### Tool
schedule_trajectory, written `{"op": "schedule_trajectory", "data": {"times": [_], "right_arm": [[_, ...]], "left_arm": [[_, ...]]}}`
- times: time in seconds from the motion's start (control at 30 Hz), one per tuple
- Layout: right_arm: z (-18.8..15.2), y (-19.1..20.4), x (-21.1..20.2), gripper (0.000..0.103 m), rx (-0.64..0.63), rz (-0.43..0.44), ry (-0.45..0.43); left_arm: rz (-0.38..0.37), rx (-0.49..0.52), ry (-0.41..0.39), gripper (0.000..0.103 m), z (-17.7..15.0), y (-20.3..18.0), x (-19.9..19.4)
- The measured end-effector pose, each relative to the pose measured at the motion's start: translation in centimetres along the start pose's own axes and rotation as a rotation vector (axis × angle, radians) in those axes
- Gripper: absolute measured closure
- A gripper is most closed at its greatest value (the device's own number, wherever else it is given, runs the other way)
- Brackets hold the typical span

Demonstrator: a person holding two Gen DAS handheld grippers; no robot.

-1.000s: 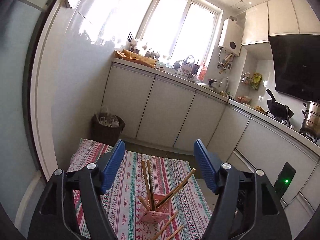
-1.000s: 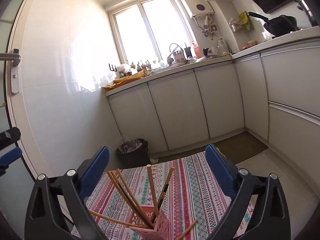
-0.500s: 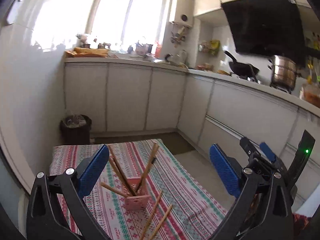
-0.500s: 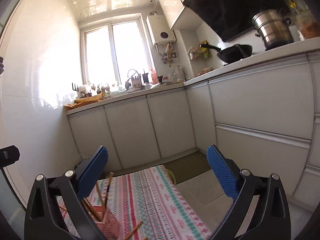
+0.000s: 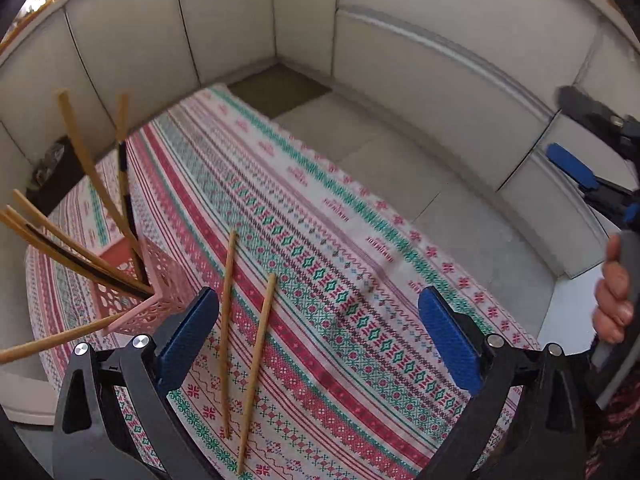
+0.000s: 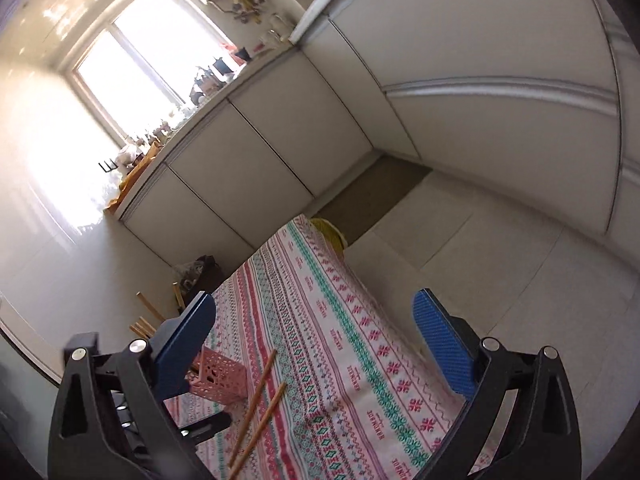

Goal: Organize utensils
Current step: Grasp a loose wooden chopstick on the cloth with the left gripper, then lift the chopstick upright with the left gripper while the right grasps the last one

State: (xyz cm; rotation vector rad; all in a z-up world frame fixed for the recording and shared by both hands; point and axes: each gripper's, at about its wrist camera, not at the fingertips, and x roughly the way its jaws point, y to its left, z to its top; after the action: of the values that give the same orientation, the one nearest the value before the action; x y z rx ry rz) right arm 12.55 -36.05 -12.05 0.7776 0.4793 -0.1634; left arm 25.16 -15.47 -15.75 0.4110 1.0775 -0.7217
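Left wrist view looks down on a worktop under a striped patterned tablecloth [image 5: 320,240]. Two loose wooden chopsticks [image 5: 244,340] lie side by side on the cloth at about 6 o'clock in the frame, converging slightly toward their far tips, with the left one running just past the inner face of the left-hand jaw. The pink perforated holder [image 5: 148,292] stands at about 9 o'clock, just beside the loose pair but not touching it, and already carries several chopsticks fanned out and leaning at different angles.

The left gripper [image 5: 320,336] hangs above the cloth with its jaws spread wide and nothing between them. The right gripper [image 6: 316,344] likewise has its jaws wide apart and empty; in its view the same holder [image 6: 218,378] sits at about 7 o'clock, partly hidden behind the left-hand jaw, with the loose pair [image 6: 260,404] just beside it.

Judging by this layout, the step in hand is the approach to the remaining loose chopsticks, most of the sorting being done already. The next move seems to call for lowering a gripper over one stick, closing across its thin shaft, and tipping it upright into the holder. The shafts lie flat on cloth, so a low, square pinch will likely be needed, and the crowded holder leaves little room for entry.
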Motion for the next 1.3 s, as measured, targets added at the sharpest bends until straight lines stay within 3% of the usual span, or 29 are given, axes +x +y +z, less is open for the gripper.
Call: {"op": "schedule_trajectory", "data": {"times": [0.13, 0.2, 0.27, 0.37, 0.5, 0.6, 0.7, 1.0, 1.1, 1.17, 1.3], "right_arm": [[-0.1, -2.4, 1.4, 0.007, 0.122, 0.034, 0.082], [-0.2, -2.9, 2.3, 0.007, 0.143, 0.034, 0.128], [-0.5, -3.1, 2.9, 0.007, 0.163, 0.026, 0.161], [-0.7, -3.1, 3.3, 0.007, 0.167, 0.040, 0.187], [-0.6, -2.8, 3.1, 0.007, 0.166, 0.052, 0.186], [-0.7, -3.1, 3.0, 0.007, 0.180, 0.050, 0.193], [-0.6, -3.2, 2.8, 0.007, 0.172, 0.029, 0.185], [-0.8, -3.5, 3.1, 0.007, 0.176, 0.016, 0.224], [-1.0, -3.6, 3.3, 0.007, 0.179, 0.011, 0.238], [-1.0, -3.6, 3.5, 0.007, 0.175, 0.003, 0.253], [-1.2, -3.4, 4.1, 0.007, 0.149, -0.031, 0.285]], "left_arm": [[0.086, -0.014, 0.173, 0.008, 2.9, 1.7, 5.8], [0.152, 0.016, 0.234, 0.015, 3.9, 2.0, 8.5], [0.197, 0.036, 0.288, 0.042, 4.4, 2.5, 10.6], [0.263, 0.063, 0.334, 0.055, 4.4, 3.0, 12.6], [0.325, 0.080, 0.341, 0.058, 4.5, 3.6, 13.0], [0.324, 0.056, 0.355, 0.063, 4.7, 4.2, 13.7], [0.331, 0.029, 0.397, 0.083, 4.6, 4.8, 15.1], [0.311, 0.000, 0.415, 0.084, 5.4, 6.5, 15.7], [0.288, -0.011, 0.422, 0.096, 5.8, 6.7, 16.1], [0.290, -0.006, 0.416, 0.096, 5.4, 5.7, 15.9], [0.219, -0.066, 0.374, 0.096, 3.5, 4.9, 14.3]]}}
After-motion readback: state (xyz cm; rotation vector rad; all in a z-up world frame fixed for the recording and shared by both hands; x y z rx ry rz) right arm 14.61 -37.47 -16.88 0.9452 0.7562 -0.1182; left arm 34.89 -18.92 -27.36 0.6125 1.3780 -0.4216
